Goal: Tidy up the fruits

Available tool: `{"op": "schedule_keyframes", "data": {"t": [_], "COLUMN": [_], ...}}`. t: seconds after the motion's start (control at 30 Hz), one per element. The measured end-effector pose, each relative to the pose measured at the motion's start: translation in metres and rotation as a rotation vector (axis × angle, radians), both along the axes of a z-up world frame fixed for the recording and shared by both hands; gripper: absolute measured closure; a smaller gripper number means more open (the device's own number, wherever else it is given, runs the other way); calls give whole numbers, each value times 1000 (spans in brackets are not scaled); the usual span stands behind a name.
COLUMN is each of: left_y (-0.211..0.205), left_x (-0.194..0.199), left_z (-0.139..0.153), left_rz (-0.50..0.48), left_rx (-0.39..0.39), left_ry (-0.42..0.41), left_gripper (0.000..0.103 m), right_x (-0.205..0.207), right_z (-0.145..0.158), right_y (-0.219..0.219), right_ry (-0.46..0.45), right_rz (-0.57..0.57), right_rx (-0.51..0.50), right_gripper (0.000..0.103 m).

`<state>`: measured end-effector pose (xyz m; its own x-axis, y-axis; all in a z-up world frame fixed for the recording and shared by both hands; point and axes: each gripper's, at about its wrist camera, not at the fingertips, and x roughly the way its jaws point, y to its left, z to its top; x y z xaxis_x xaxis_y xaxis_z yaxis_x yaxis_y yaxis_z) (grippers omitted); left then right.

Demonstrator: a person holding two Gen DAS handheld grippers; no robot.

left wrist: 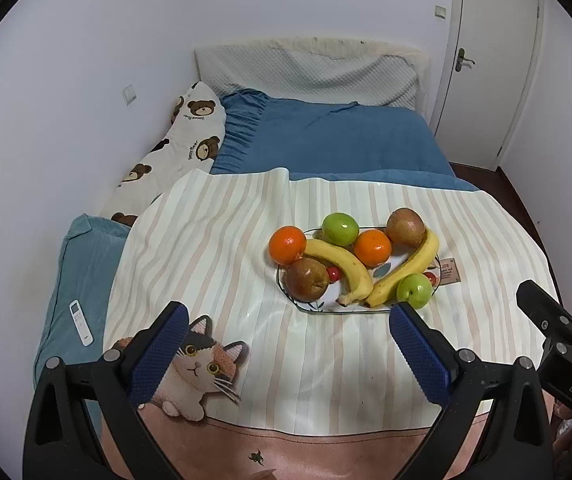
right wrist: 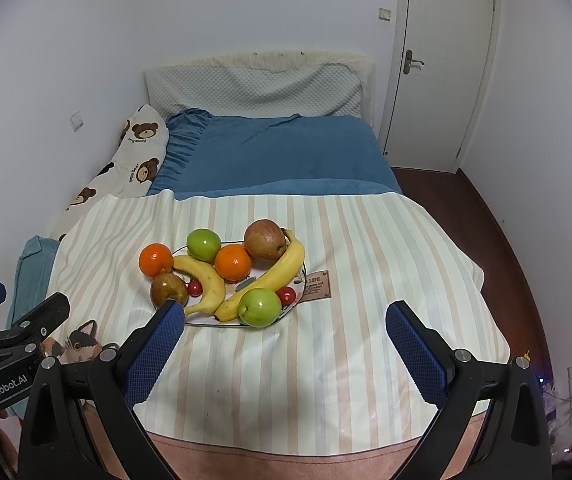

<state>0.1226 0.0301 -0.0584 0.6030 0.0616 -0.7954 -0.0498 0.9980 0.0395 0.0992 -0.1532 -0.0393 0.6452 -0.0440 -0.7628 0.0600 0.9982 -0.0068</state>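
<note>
A white oval plate (left wrist: 328, 306) (right wrist: 200, 320) on a striped cloth holds two bananas (left wrist: 344, 264) (right wrist: 274, 272), two oranges (left wrist: 286, 245) (right wrist: 233, 262), two green apples (left wrist: 415, 289) (right wrist: 259, 306), two brownish-red apples (left wrist: 306, 279) (right wrist: 265, 239) and small red fruits (left wrist: 333, 273) (right wrist: 286, 294). My left gripper (left wrist: 288, 344) is open and empty, near side of the plate. My right gripper (right wrist: 284, 344) is open and empty, just short of the plate's near edge.
The striped cloth (left wrist: 222, 248) with a cat print (left wrist: 196, 368) covers the foot of a blue bed (left wrist: 326, 136). A white remote (left wrist: 81, 322) lies on a teal cushion at left. A bear-print pillow (left wrist: 190, 136) lies along the wall. A door (right wrist: 442, 64) stands at back right.
</note>
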Motion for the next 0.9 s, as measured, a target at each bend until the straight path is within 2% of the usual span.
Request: {"op": "schedule_keyframes", "data": {"t": [0.9], "left_y": [-1], "left_x": [-4], "left_z": [7], "left_rz": [-1], "left_rx": [2], "left_ry": [-14], "left_gripper": [0], "right_x": [-5], "right_z": [2], "right_y": [0], "right_ry": [-2], "right_rz": [2], "right_rx": [2], "right_gripper": [0]}}
